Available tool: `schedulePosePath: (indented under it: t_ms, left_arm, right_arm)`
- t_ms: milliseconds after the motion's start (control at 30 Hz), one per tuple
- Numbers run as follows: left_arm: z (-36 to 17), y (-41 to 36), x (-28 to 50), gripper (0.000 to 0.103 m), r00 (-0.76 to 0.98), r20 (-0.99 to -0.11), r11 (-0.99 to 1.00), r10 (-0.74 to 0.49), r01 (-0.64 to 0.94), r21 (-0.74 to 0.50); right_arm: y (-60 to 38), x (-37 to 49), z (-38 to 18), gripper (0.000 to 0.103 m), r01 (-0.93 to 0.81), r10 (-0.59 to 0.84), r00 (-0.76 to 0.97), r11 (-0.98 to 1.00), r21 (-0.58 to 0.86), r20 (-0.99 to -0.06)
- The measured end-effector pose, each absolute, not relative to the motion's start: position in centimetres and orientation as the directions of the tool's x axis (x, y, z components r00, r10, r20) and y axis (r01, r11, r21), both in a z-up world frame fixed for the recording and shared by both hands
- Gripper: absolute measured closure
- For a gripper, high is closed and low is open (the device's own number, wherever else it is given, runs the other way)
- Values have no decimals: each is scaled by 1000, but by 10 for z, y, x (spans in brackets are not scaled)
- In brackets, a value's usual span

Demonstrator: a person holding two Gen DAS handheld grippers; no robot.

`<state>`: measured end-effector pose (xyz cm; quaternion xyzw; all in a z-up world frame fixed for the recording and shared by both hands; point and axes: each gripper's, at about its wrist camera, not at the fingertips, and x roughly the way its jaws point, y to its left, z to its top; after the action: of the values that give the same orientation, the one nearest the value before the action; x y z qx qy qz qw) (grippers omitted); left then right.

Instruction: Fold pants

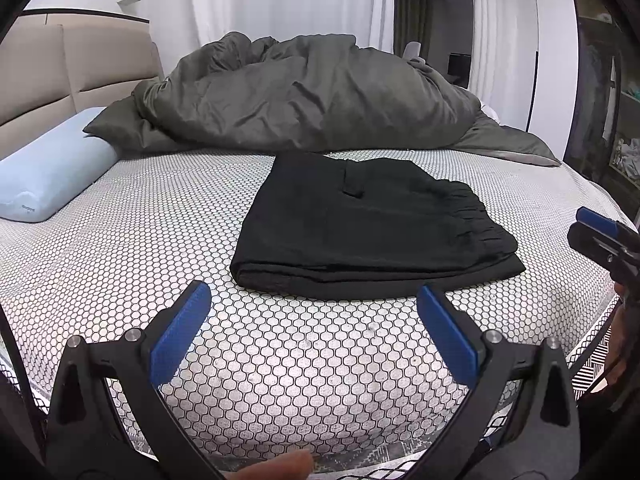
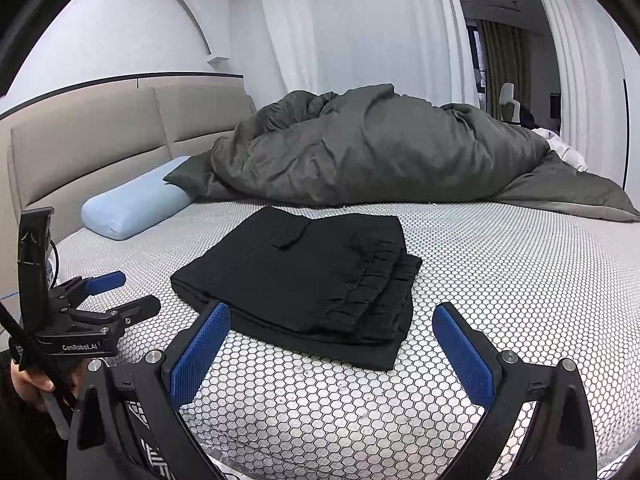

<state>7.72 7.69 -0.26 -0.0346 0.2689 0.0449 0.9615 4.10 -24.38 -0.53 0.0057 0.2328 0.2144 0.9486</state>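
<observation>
black pants folded on the bed, both grippers off them and holding nothing.

left to right: a light blue pillow (image 1: 48, 176) lay at the mattress's (image 1: 132, 240) left edge, by the beige headboard (image 1: 60, 68). a crumpled dark grey duvet (image 1: 304, 96) was heaped along the far edge. the pants (image 1: 360, 224) sat folded into a flat stack near the middle toward the near edge, gathered waistband on the right, pocket flap on top. the left gripper (image 1: 314, 322) hovered at the near edge just short of the stack, jaws wide apart, empty. the right gripper (image 2: 330, 340) was also spread wide and empty, its left finger (image 2: 200, 350) over the stack's near fold; contact unclear.
</observation>
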Motion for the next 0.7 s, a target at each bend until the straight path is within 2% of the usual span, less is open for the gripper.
schedulePosePath:
  t_ms: [700]
  left_arm:
    - [-2,77,77,1,851,-521,995,62,-95,-37]
  right_arm:
    - [-241,43,-6,0,-412,408,795,906,94,-448]
